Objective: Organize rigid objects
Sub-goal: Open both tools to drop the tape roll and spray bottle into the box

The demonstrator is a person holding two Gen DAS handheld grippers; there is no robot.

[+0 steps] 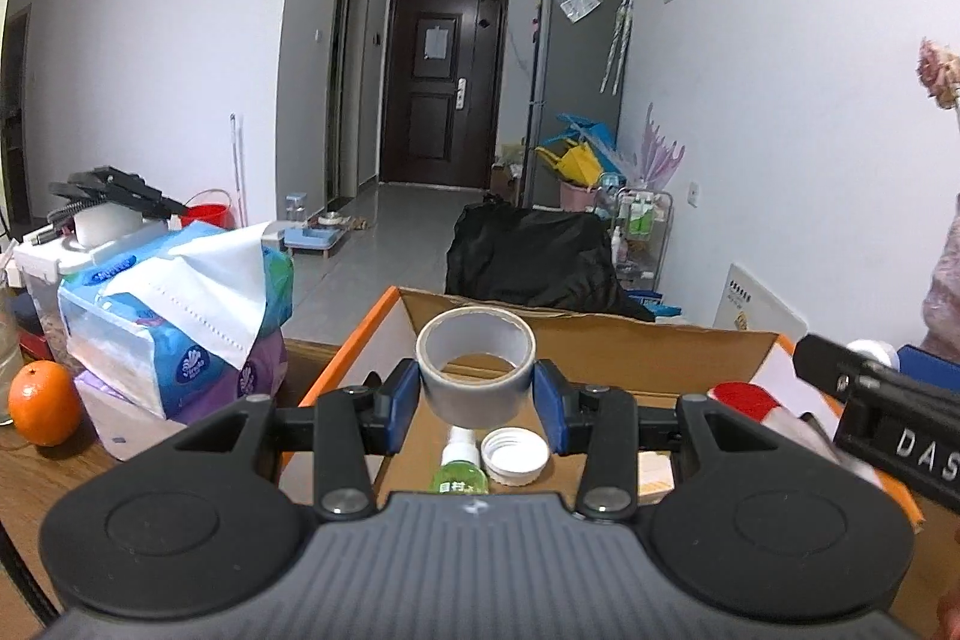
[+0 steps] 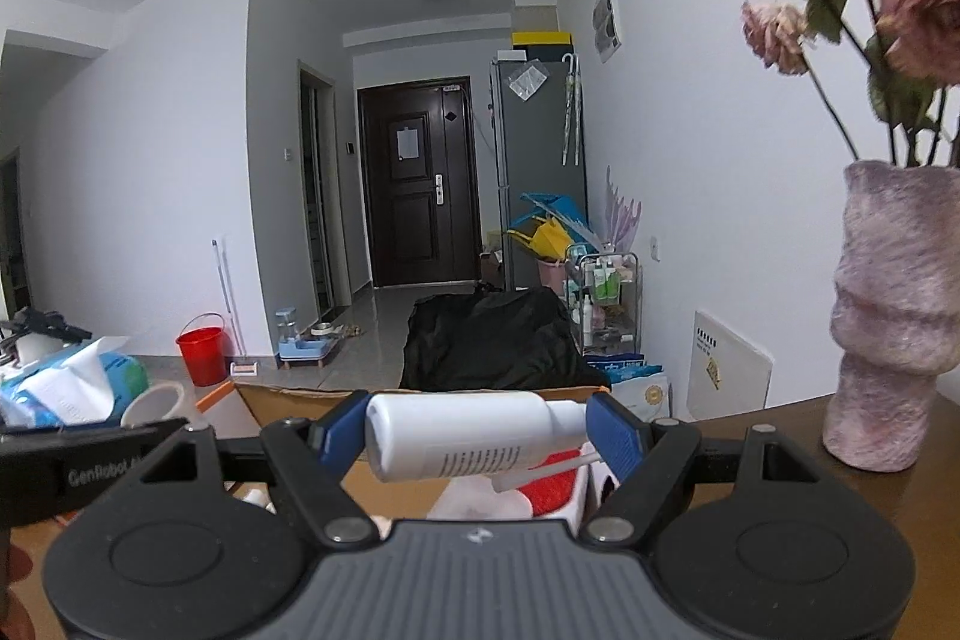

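Floor (image 1: 384,232) runs open to the door (image 1: 441,94) beyond the table (image 2: 780,436). Nearer, the box (image 1: 600,340) gapes, its orange rim (image 1: 354,340) beside the tissue packs (image 1: 180,328). Above it, the left gripper (image 1: 475,394) clamps the tape (image 1: 475,370), over a cap (image 1: 516,457); the right gripper (image 2: 477,439) pinches a white bottle (image 2: 462,436) lengthwise, well left of the vase (image 2: 894,316).

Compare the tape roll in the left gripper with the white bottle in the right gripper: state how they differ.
The tape roll is a hollow grey ring; the white bottle is a closed cylinder with a nozzle.
The tape roll is held with its hole facing up; the white bottle lies sideways, nozzle toward the right pad.
The tape roll is plain; the white bottle carries printed text.
Shared: each is clamped between blue pads, in the left gripper and right gripper, above the cardboard box.
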